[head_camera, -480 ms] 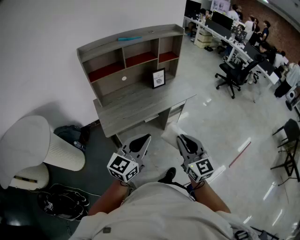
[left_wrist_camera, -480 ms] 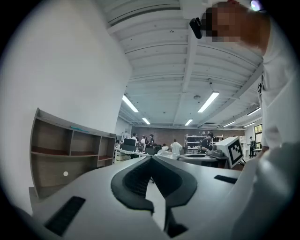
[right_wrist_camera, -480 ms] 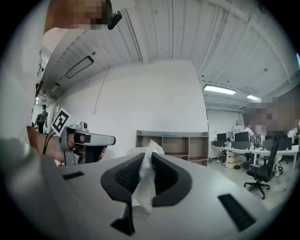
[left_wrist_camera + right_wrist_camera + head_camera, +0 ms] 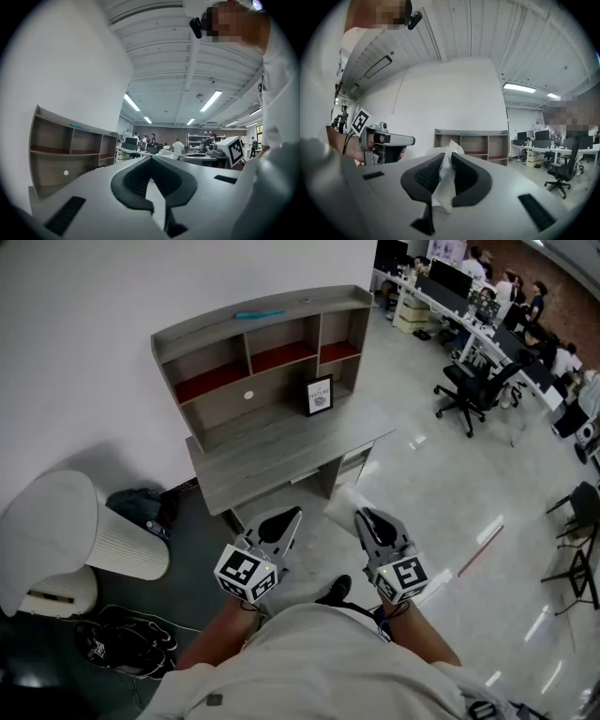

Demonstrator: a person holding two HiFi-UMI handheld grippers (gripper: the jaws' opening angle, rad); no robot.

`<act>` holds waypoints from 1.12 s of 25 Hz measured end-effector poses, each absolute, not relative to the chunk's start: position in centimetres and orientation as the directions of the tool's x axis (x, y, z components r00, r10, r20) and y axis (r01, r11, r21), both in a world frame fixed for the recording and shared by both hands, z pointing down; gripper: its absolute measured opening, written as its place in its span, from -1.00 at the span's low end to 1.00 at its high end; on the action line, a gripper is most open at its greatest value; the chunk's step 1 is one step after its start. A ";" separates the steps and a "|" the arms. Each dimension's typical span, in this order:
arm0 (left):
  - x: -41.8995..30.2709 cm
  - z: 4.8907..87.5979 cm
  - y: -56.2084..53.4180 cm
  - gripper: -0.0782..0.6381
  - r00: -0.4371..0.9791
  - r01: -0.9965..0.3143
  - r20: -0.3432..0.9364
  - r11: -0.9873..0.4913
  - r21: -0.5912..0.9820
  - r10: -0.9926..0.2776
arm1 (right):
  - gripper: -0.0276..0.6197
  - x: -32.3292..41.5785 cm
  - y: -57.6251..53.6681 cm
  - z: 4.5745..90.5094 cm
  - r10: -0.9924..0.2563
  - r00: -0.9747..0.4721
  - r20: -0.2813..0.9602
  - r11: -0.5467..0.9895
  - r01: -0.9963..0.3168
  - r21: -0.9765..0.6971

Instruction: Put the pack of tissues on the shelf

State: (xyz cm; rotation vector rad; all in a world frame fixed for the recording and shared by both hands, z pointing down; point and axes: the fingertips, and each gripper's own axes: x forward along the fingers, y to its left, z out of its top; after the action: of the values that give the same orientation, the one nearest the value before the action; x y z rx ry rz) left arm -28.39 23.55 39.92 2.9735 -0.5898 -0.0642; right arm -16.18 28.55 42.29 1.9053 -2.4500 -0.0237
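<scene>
The white pack of tissues (image 4: pixel 339 503) is pinched at one soft edge by my right gripper (image 4: pixel 361 515), which is shut on it and held level in front of the person's waist. In the right gripper view the tissue wrapper (image 4: pixel 443 182) bunches between the dark pads (image 4: pixel 423 176), and the grey shelf (image 4: pixel 471 140) stands straight ahead against the white wall. My left gripper (image 4: pixel 292 514) hovers beside it, its jaws shut with nothing between them (image 4: pixel 151 158). The shelf unit (image 4: pixel 253 343) sits on a grey desk (image 4: pixel 281 442), some way beyond both grippers.
A framed picture (image 4: pixel 317 396) stands on the desk, and a teal object (image 4: pixel 260 314) lies on the shelf's top. A white round chair (image 4: pixel 66 531) and dark bags (image 4: pixel 117 643) are at the left. Office chairs (image 4: pixel 473 381) and desks with people fill the far right.
</scene>
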 end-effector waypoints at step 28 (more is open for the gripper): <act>-5.7 41.6 15.1 -0.73 0.950 -0.310 0.023 -0.942 0.128 -0.310 | -0.74 4.2 21.8 43.2 -0.972 -0.233 0.013 0.233 -0.972 0.008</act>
State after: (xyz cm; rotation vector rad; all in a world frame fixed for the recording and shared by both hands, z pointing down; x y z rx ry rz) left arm -5.66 15.07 41.64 2.9731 -0.4747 0.0042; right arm 4.24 21.82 43.24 1.9359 -2.4545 0.0023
